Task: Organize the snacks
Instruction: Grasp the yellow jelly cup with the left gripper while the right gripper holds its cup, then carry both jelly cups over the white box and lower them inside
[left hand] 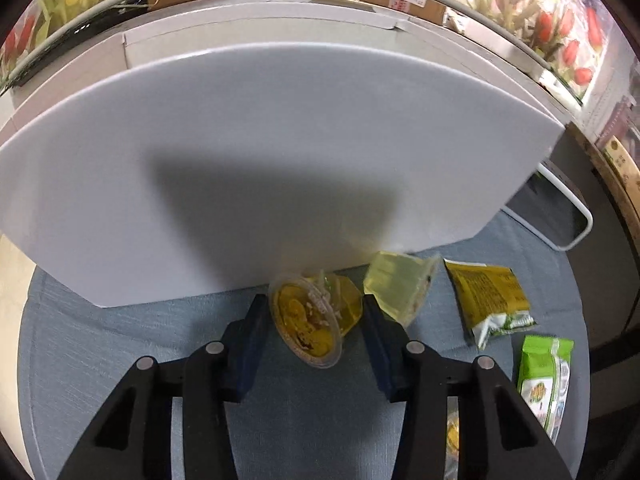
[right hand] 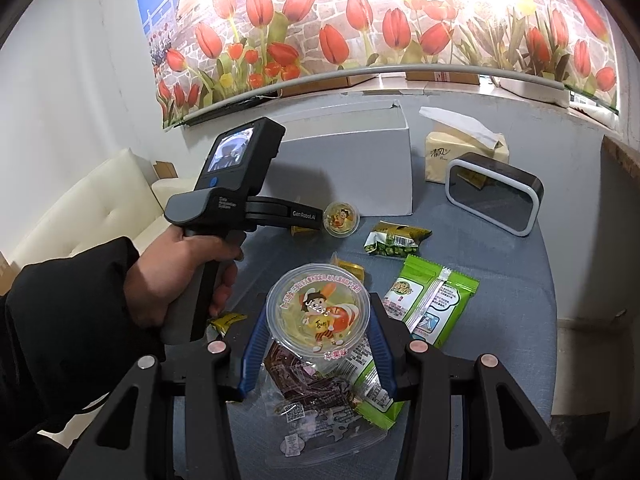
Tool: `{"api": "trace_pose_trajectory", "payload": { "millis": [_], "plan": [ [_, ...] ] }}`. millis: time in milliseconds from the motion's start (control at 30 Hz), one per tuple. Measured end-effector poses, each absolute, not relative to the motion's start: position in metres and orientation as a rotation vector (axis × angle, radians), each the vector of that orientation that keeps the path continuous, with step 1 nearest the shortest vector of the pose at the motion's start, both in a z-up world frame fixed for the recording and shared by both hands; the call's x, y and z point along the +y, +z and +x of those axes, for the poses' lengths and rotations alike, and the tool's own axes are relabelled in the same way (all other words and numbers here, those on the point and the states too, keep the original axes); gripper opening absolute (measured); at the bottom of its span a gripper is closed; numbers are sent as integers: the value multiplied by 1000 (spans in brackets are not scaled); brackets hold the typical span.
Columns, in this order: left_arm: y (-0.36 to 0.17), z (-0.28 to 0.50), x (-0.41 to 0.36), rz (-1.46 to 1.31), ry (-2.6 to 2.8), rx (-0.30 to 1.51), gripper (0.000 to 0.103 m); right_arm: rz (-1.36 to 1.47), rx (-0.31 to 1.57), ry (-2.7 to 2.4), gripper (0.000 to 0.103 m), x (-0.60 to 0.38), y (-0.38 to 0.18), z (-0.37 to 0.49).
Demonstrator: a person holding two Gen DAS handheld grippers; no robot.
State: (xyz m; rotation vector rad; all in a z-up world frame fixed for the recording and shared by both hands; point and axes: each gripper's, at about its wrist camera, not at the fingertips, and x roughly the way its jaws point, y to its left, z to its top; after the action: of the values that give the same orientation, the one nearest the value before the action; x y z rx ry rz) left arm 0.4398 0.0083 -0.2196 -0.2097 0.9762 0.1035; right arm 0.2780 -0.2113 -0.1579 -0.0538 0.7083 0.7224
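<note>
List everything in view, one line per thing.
jelly cups: three, yellow to pale green; one between the left gripper's fingers, one on its side beside it, one in the right gripper
green packets: two, mid-table
clear bag: one, brown snacks inside, below the right gripper
gold candies: at least three, scattered
white box: one, table's back
tissue pack: one, cream, back right
black case: one, white-rimmed, before the tissues
tablecloth: one, blue-grey
left hand: one, dark sleeve, on the handle
left gripper: black, blue pads, gripping a cup
right gripper: same, gripping a cup
</note>
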Motion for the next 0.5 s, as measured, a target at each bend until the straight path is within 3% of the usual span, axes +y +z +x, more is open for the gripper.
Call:
{"api": "trace_pose_trajectory", "payload": {
  "millis": [500],
  "plan": [
    [-129,334,27,-156,-51,782,50,-67,656,751,50,-183,-137,282]
  ]
}}
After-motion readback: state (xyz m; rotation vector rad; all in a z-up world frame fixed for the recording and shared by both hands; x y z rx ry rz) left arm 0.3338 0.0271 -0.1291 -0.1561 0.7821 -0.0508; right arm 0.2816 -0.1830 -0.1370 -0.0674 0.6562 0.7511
